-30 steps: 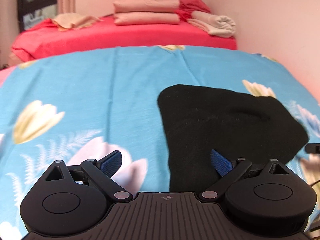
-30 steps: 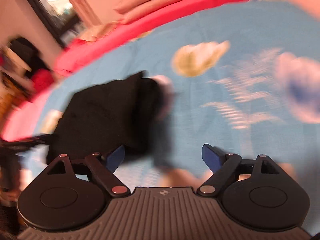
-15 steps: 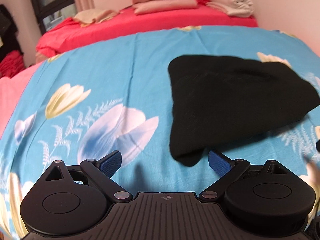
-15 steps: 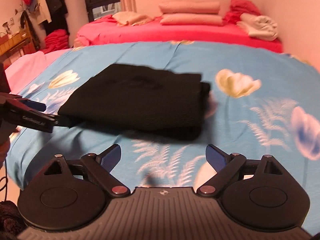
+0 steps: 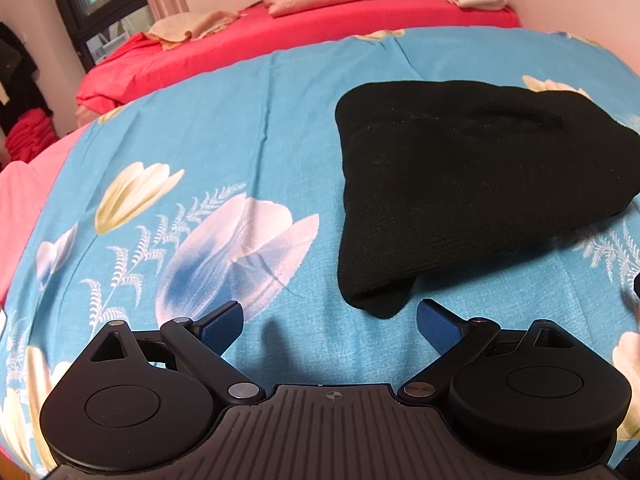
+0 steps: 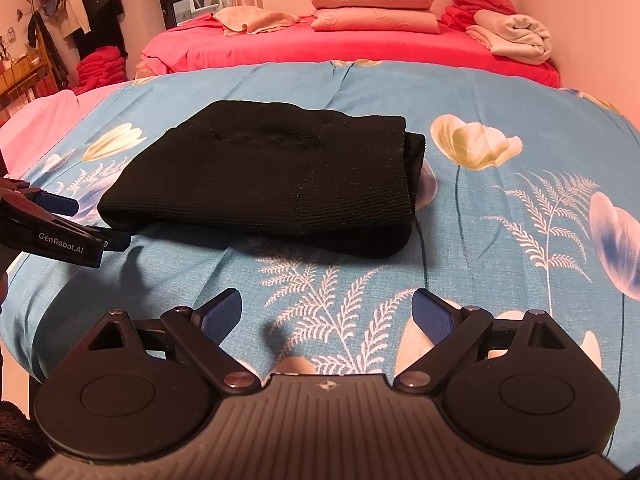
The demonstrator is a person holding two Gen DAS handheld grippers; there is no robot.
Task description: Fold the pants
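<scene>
A pair of black pants [image 6: 272, 176] lies folded into a compact, layered bundle on a bed, spread over a blue bedsheet [image 6: 500, 240] printed with pale tulips and fern sprigs. In the right wrist view the bundle sits just beyond the right gripper [image 6: 326, 314], a little to its left; in the left wrist view the same pants [image 5: 460, 184] lie ahead and to the right of the left gripper [image 5: 330, 320].

Both pairs of jaws stand wide apart and hold nothing. The right jaws have just been opening, with only bare sheet between them. The left gripper also shows at the left edge of the right view [image 6: 86, 222], its jaws parted close beside the near left corner of the pants, apparently not touching the cloth.

The folding looks nearly or fully done. To finish well, the person would do best to check the edges: a lower layer pokes out at the bundle's near right corner, and a rounded tip sticks out towards the left gripper. Tucking or pressing these flat with light, level touches should tidy the stack without dragging the top layer askew.

How many layers the bundle has cannot be told, and its far side is hidden by its own bulk. The black knit swallows most creases and seams. In the left view the pants' right edge runs out of frame.
</scene>
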